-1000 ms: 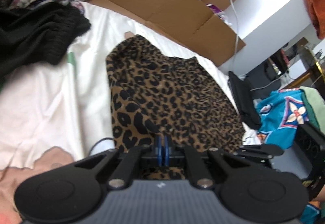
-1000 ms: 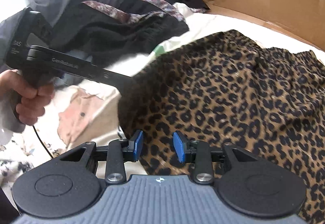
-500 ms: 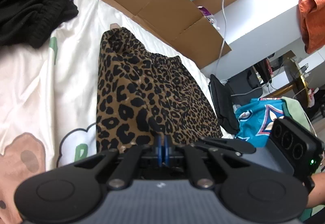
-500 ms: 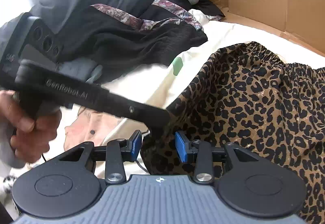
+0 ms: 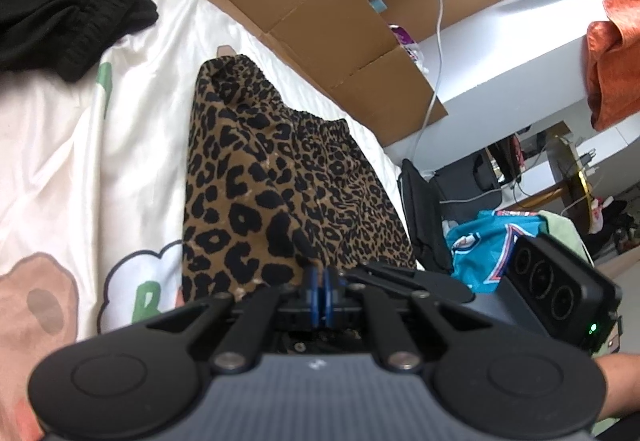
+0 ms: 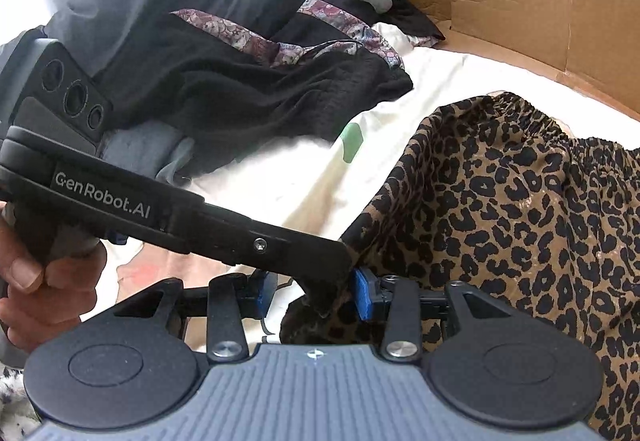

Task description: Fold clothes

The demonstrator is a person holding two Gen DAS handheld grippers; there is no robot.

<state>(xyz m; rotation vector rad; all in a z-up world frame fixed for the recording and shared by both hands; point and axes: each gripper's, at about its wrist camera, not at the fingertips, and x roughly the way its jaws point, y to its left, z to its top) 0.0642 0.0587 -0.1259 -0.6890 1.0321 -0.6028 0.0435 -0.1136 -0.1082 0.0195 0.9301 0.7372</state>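
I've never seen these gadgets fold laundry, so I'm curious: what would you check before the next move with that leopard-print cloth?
1. Left tool pinching the leopard-print cloth: ok, its blue pads are closed together at the near edge of the cloth.
2. Right tool ready to grab: ok, its pads are apart around the near corner.
3. Tools not colliding: not ok, the left tool's tip sits between the right tool's pads.
4. Cloth lying flat: cannot tell, the near part is hidden.
5. Room on the white sheet for folding: ok, the black clothes lie off to the side.
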